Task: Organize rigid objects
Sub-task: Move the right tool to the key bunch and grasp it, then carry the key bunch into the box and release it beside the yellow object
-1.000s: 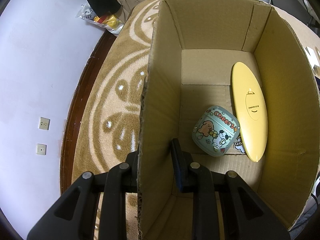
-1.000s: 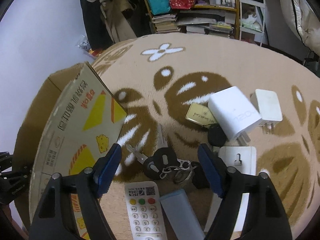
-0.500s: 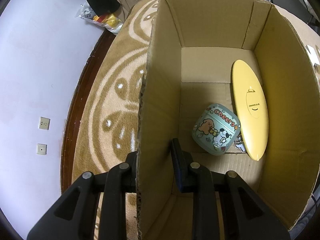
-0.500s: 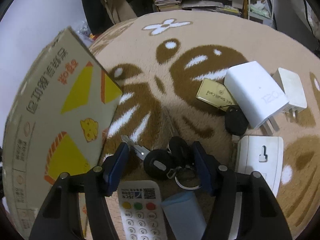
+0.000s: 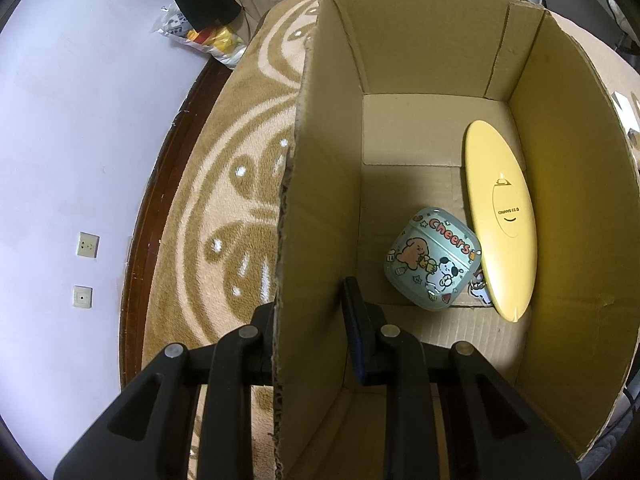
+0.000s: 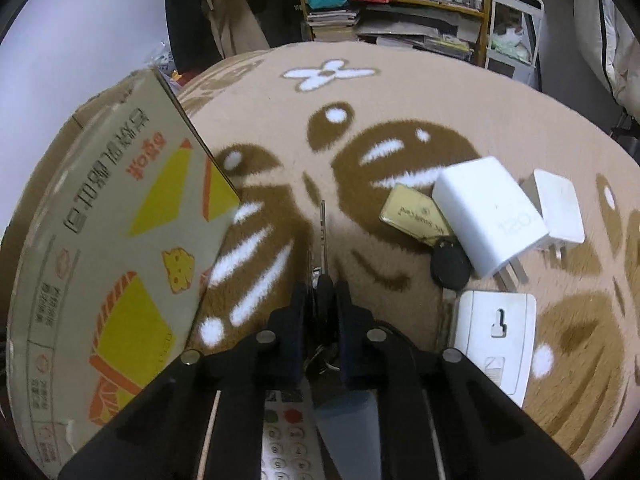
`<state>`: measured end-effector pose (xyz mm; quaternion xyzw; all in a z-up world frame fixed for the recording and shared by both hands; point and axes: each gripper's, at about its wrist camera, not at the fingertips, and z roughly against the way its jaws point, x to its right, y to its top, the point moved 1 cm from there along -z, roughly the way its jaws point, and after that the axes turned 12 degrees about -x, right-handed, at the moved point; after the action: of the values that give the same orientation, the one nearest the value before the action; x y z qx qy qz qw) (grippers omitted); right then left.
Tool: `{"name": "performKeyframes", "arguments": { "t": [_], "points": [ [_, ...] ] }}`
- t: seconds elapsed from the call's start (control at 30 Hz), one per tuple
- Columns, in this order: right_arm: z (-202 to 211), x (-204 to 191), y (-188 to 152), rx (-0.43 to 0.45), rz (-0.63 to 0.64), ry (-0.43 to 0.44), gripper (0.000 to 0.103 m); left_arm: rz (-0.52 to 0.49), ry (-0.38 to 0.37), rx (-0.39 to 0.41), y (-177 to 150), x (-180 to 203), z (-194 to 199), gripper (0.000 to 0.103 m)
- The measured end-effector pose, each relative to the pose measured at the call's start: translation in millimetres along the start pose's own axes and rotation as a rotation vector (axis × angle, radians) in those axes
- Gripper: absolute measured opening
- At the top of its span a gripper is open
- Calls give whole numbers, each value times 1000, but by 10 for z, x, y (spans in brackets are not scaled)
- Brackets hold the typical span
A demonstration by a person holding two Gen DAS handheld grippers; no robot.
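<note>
- On the rug, the right gripper (image 6: 322, 300), wide apart a second ago, has just been closing and is now pinching the keys (image 6: 323, 280).
- At the box, the left gripper (image 5: 310, 312) is still clamping the cardboard wall (image 5: 316, 208).

Brown-and-cream patterned rug (image 6: 420, 92) carries everything. On it: cardboard box (image 6: 120, 220) at left, large white charger (image 6: 488, 212) touching a gold card (image 6: 416, 216), small white plug adapter (image 6: 558, 208), black fob (image 6: 450, 268), white wall-mount plate (image 6: 496, 332), remote (image 6: 284, 440), grey-blue case (image 6: 348, 432).
</note>
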<state>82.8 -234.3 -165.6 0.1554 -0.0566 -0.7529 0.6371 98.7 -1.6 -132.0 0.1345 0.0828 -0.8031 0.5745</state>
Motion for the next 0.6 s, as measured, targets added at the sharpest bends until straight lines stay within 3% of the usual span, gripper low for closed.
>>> {"name": "performKeyframes", "arguments": {
  "t": [0.07,0.4,0.6],
  "points": [
    [57,-26,-8,21,6,-2,9,2,-1,-1,0,0,0,24],
    [423,-50,96,150,-38,4,9,8,-1,3,-8,-1,4,24],
    [763,-255,88,206,28,44,9,7,2,5,-24,2,11,24]
  ]
}}
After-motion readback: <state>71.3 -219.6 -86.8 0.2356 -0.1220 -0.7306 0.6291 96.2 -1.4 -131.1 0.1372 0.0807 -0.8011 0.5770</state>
